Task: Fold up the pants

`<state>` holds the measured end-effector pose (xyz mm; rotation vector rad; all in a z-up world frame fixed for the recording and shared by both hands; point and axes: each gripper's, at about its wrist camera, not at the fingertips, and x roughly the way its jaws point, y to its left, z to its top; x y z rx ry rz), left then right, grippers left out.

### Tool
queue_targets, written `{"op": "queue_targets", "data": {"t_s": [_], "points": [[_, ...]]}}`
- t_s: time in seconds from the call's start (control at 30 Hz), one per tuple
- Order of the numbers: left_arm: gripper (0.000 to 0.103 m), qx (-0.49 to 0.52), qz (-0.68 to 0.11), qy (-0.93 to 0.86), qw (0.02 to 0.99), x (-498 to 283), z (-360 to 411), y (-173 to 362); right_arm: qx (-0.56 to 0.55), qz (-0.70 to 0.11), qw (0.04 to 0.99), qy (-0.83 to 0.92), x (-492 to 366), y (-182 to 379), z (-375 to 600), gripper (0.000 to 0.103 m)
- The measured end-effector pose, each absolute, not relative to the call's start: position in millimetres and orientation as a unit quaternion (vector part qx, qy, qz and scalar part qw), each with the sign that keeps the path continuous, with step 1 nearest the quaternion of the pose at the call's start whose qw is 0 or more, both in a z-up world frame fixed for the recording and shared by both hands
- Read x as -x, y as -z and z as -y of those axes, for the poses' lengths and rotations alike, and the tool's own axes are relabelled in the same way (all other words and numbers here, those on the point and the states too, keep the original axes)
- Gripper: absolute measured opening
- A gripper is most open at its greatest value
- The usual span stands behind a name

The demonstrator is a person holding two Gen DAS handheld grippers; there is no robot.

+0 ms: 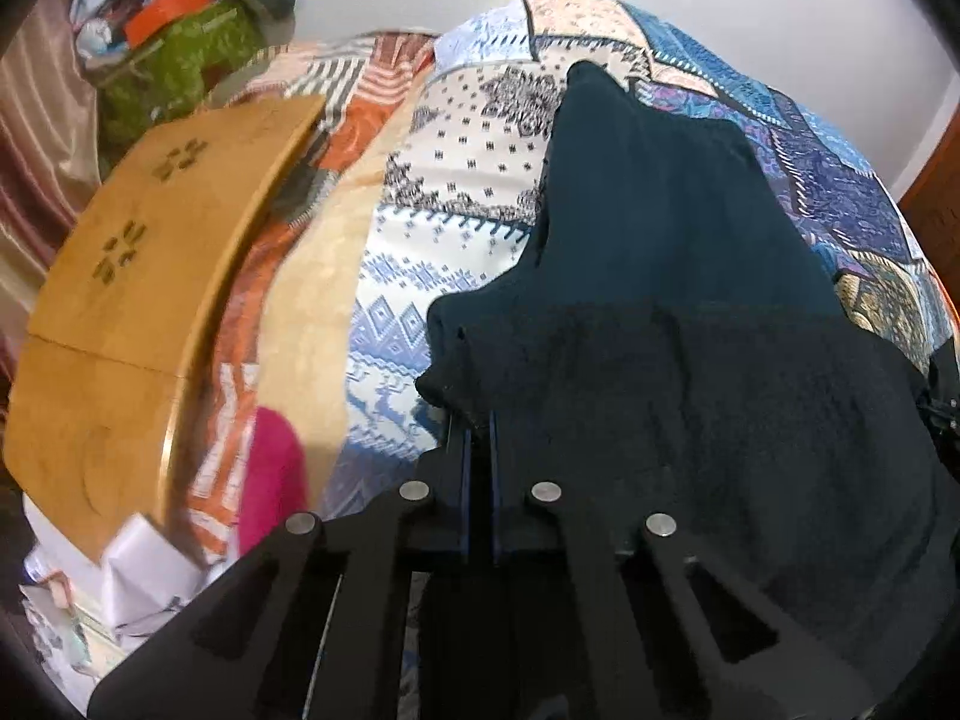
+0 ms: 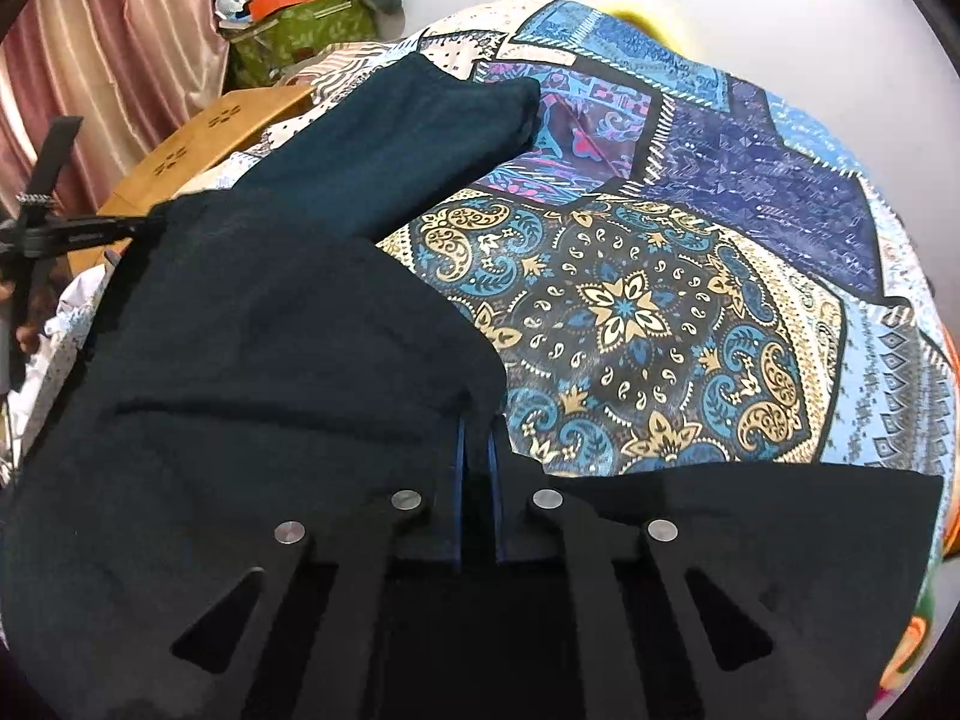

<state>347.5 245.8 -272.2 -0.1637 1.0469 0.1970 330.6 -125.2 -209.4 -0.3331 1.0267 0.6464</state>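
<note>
Claws first: left claw [image 1: 478, 420] is clenched on the near-left edge of the dark teal pants [image 1: 660, 228], and right claw [image 2: 477, 420] is clamped on the near-right edge of the same pants [image 2: 270, 330]. Fabric is bunched up right at both sets of tips. Pants lie on the bed, on a patchwork bedspread [image 2: 660, 312], one leg stretching away toward the far end. Wooden lap desk [image 1: 138, 276] sits off left, pink curtain [image 2: 120, 48] behind it.
</note>
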Motion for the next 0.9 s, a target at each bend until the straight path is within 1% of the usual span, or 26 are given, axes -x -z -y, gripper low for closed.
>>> {"op": "queue_targets", "data": {"t_s": [0.13,0.27,0.4,0.57,0.73,0.9], "points": [[0.003,0.065,-0.477,-0.092,0.871,-337.8,-241.7,247.4,0.149,-0.458,0.824,-0.297,-327.4,189.8,130.6,0.005],[0.003,0.054,-0.454,-0.088,0.885,-326.4,-232.4,218.9,0.127,-0.432,0.844,-0.293,-322.7,156.4,142.5,0.005],[0.003,0.030,-0.430,-0.093,0.898,-302.7,-219.6,194.4,0.128,-0.408,0.854,-0.295,-301.8,127.7,148.3,0.005],[0.003,0.013,-0.406,-0.094,0.909,-255.8,-207.8,172.5,0.131,-0.394,0.856,-0.308,-255.7,106.9,158.5,0.005],[0.003,-0.003,-0.398,-0.103,0.912,-202.2,-197.4,166.0,0.124,-0.396,0.853,-0.318,-206.0,102.5,172.8,0.005],[0.003,-0.016,-0.402,-0.122,0.908,-150.1,-186.2,180.2,0.109,-0.398,0.850,-0.328,-155.4,110.6,179.3,0.005]]}}
